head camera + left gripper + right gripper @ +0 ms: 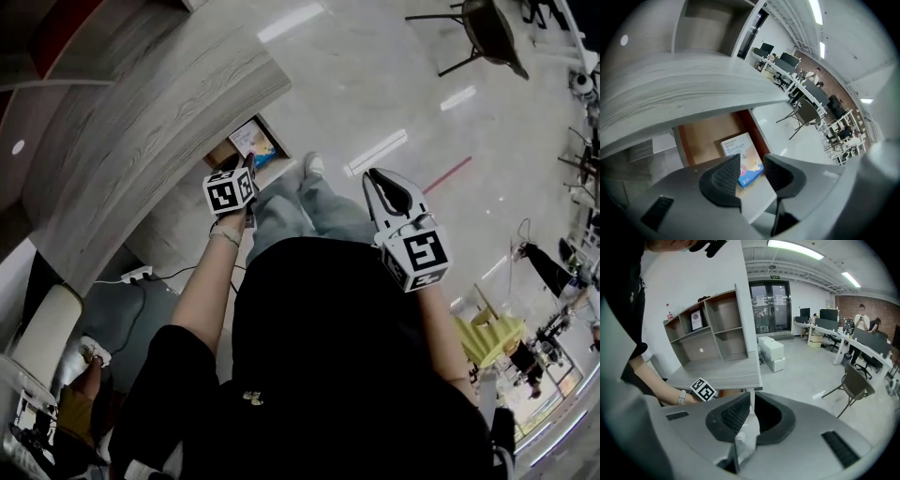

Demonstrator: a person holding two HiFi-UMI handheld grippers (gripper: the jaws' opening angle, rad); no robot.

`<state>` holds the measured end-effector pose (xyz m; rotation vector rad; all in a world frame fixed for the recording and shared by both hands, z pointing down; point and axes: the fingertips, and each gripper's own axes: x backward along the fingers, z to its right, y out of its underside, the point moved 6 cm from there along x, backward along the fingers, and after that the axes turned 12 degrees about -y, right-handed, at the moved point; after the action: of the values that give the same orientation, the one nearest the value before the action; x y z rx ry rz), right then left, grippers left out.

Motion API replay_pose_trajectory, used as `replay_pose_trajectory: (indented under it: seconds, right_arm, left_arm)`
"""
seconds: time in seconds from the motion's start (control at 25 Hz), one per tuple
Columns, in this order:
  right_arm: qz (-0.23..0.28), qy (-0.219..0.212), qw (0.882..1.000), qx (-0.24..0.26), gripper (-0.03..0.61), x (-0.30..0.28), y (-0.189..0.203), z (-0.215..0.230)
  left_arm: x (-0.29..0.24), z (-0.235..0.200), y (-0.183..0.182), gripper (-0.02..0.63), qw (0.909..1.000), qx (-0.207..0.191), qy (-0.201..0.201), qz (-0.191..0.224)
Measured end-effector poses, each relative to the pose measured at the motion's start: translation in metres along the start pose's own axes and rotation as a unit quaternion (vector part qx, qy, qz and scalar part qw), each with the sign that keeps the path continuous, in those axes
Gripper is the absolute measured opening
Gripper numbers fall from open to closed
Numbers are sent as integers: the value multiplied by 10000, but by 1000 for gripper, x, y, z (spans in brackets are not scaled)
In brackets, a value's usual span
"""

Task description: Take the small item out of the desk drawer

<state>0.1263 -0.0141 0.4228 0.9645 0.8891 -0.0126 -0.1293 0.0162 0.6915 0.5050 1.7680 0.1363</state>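
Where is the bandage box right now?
In the left gripper view, the bandage box lies in the open drawer under the desktop, near the drawer's right side, just beyond the open jaws of the left gripper.

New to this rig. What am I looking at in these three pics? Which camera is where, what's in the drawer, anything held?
There is no robot here. A person holds a two-jaw gripper in each hand. The head view looks down from a camera on the person's head. The other two views come from cameras that ride on the grippers and look along their jaws. The marker cubes are parts of the grippers. The left gripper is open and aimed at a small box. The box lies in the open drawer under the desk. This gripper holds nothing. The right gripper is shut and empty, away from the drawer.
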Motion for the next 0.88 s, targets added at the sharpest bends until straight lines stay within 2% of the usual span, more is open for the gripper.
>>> replay_pose_trajectory:
  seconds: [0.28, 0.68, 0.88]
  right_arm:
    - [-189, 338, 9991, -148, 21, 7, 9, -4]
    - [-352, 652, 9970, -239, 21, 16, 25, -8]
    - [-375, 691, 9967, -225, 21, 18, 28, -10]
  left_arm:
    - [-42, -10, 11, 264, 9987, 89, -180, -468]
    - [-77, -7, 4, 268, 9978, 158, -150, -629]
    - [-89, -14, 4, 270, 9962, 579, -249, -607]
